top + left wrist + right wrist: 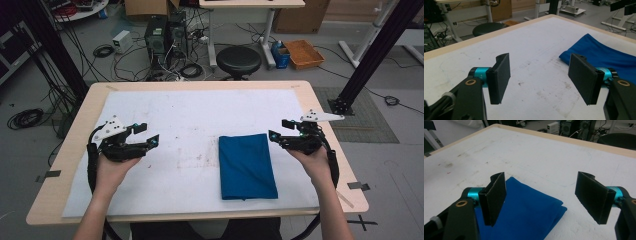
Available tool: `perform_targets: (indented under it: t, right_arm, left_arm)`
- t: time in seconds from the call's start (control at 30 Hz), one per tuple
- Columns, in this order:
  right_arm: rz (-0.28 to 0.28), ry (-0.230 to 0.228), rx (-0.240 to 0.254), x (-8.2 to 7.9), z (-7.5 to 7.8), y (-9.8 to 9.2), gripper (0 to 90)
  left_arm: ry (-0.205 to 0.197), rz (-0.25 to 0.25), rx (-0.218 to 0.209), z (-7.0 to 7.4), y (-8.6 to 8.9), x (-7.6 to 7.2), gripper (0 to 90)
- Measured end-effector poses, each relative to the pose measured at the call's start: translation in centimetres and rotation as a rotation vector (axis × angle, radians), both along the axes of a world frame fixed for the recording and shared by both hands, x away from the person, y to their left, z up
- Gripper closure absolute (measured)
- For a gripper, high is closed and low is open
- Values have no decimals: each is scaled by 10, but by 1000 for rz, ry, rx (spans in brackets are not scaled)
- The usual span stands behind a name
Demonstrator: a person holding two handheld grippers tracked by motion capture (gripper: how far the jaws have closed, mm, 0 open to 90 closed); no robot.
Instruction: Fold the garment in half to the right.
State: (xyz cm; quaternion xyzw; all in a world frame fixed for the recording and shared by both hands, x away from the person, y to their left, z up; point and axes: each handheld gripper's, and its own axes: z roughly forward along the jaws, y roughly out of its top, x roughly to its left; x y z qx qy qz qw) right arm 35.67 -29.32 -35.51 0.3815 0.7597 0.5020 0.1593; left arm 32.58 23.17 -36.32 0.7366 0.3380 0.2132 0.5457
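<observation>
The left gripper [148,134] is hovering over the left part of the white mat [190,115] that is covering the pale wooden table [75,130], with a hand [112,170] wrapped around its body. Its 2 black jaws are standing wide apart with nothing between them – bare, stained mat is showing through the gap in the left gripper view [539,72]. The folded blue cloth rectangle [247,165] is lying flat on the mat to the right of the middle, well apart from this gripper; in the left gripper view it [604,53] is sitting beyond the right-hand jaw.

The right gripper [281,129] is hanging just beside the cloth's far right corner, close to its edge. Its jaws are spread fully and pressing on nothing – in the right gripper view [541,197] the cloth [524,215] is lying beneath the left-hand jaw and part of the gap, a corner pointing toward the other jaw.
</observation>
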Motion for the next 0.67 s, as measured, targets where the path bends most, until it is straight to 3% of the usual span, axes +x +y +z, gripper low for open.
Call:
perform_targets:
  t: [0.67]
  right_arm:
    - [0, 4, 5, 0, -1, -3, 250]
  left_arm:
    - [-6, -23, -2, -1, -3, -1, 343]
